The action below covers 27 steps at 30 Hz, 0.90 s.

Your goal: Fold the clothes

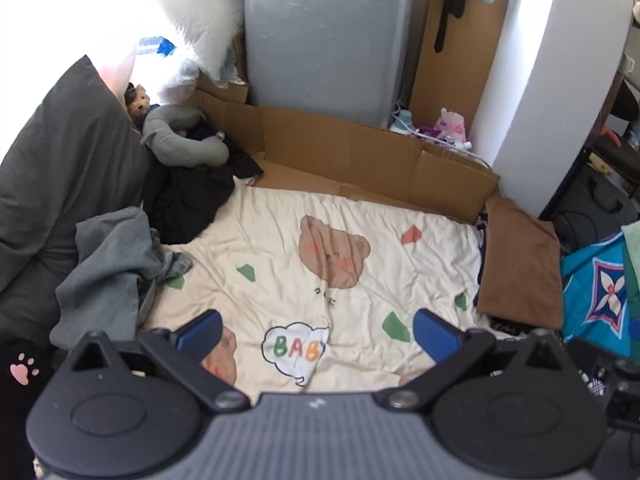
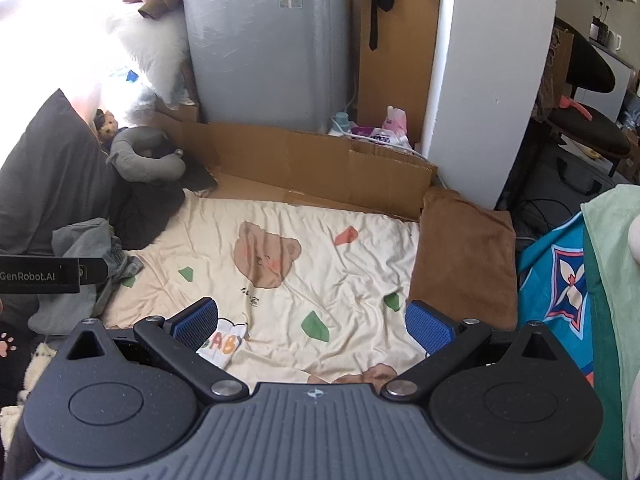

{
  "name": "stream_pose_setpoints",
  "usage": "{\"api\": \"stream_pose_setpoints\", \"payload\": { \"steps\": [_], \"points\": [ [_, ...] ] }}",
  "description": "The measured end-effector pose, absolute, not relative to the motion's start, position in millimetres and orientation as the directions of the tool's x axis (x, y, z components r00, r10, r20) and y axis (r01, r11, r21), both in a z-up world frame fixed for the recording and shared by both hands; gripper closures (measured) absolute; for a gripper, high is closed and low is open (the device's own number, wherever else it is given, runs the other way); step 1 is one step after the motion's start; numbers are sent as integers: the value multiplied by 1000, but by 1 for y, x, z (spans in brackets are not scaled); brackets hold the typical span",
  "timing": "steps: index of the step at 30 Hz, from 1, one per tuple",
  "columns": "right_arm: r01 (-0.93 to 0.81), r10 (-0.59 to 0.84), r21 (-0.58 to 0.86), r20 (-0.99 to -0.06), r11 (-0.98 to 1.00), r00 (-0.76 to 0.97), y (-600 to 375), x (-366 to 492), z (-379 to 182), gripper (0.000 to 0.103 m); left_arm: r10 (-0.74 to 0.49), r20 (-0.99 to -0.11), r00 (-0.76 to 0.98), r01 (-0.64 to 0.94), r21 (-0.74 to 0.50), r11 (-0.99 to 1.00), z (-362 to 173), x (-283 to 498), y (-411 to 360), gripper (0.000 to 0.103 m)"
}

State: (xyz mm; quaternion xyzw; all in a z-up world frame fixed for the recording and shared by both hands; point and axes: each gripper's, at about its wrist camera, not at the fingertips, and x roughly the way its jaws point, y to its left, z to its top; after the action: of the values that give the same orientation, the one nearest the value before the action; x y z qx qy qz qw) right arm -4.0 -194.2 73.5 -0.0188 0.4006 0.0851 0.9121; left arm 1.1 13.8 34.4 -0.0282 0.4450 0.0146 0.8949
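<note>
Clothes lie heaped at the left edge of the bed: a grey-green garment [image 1: 108,264] crumpled against the dark pillow [image 1: 60,168], a black garment [image 1: 188,200] bunched behind it toward the cardboard [image 1: 340,148], and a small denim-blue piece [image 1: 176,264] peeking out between them. On the right edge of the bear-print sheet [image 1: 280,240] rests a brown folded piece [image 1: 520,264], flat and squared, seemingly already done.

The grey-green one looks like soft, fairly thick knit: light, limp, likely to sag and drag rather than slide, with nothing fragile about it. A sensible hold would be a hem or shoulder edge at the top of the heap, pinching one layer only so it shakes out flat onto the sheet.

The left gripper [image 1: 318,332] and right gripper [image 2: 312,322] both hover over the sheet's near end, fingers [image 2: 430,326] spread wide, holding nothing.
</note>
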Motion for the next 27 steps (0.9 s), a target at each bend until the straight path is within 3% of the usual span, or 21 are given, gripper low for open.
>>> {"api": "stream_pose_setpoints", "payload": {
  "steps": [27],
  "points": [
    [-265, 289, 139, -660, 954, 693, -199, -2, 111, 1, 34, -764, 644, -87, -29, 996, 76, -12, 83, 3]
  ]
}}
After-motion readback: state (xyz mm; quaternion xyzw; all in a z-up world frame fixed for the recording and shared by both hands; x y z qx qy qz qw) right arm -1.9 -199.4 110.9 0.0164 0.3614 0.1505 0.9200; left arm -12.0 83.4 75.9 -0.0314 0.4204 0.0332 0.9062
